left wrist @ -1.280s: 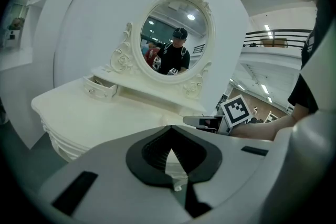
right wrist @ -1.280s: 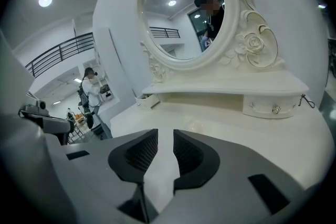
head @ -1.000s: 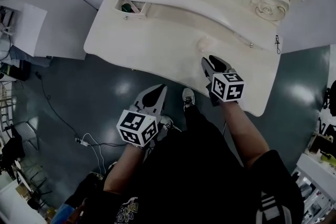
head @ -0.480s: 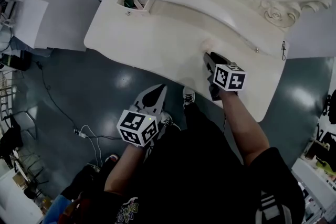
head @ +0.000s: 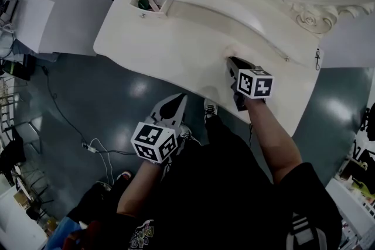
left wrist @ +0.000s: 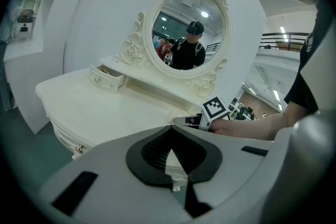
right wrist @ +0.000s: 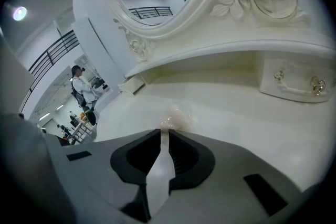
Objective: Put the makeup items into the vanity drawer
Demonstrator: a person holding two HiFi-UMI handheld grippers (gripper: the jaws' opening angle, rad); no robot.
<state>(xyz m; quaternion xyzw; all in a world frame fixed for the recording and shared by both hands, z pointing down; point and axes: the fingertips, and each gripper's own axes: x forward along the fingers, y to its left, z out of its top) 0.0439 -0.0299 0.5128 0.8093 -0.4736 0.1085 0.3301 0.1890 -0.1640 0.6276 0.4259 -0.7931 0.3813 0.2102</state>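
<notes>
On the cream vanity tabletop (head: 176, 38), the right claw (right wrist: 164, 131) is closing to a thin slit, and a small crumpled translucent pinkish item (right wrist: 176, 115) lies right at its tips; whether the pads press on it yet cannot be told. The left claw (left wrist: 170, 128) hangs off the tabletop's front edge over the grey floor (head: 88, 102), its tips pressed together and empty. The small vanity drawer (head: 149, 4) stands pulled open at the far left, well apart from both claws, with green and reddish things inside. The oval mirror (left wrist: 189, 29) rises behind.
</notes>
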